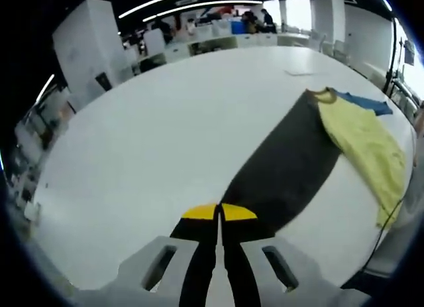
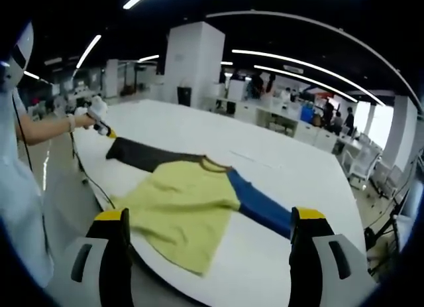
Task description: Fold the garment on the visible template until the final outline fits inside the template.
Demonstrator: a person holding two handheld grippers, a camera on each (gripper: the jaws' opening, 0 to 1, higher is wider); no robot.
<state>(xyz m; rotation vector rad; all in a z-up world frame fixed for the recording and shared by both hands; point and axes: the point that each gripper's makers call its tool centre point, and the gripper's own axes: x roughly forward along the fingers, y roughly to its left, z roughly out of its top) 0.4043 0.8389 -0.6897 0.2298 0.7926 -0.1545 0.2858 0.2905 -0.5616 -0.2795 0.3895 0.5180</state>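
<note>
A long-sleeved garment lies flat on the white table point(image 2: 291, 171): yellow body point(image 2: 182, 204), black sleeve point(image 2: 149, 156) stretched to the left, blue sleeve point(image 2: 262, 207) to the right. In the left gripper view the black sleeve point(image 1: 285, 168) runs from my jaws up to the yellow body point(image 1: 368, 144), with the blue sleeve point(image 1: 364, 103) beyond. My left gripper point(image 1: 218, 213) is shut, its yellow tips at the cuff end of the black sleeve. The right gripper view shows it point(image 2: 105, 130) in a gloved hand. My right gripper point(image 2: 211, 215) stands wide open above the shirt's near hem, holding nothing.
The table point(image 1: 152, 134) stretches broad and bare left of the sleeve. A cable point(image 2: 86, 174) hangs along the table's near edge. The person's arm point(image 2: 40, 128) reaches in from the left. A white pillar point(image 2: 192, 61), desks and chairs stand behind.
</note>
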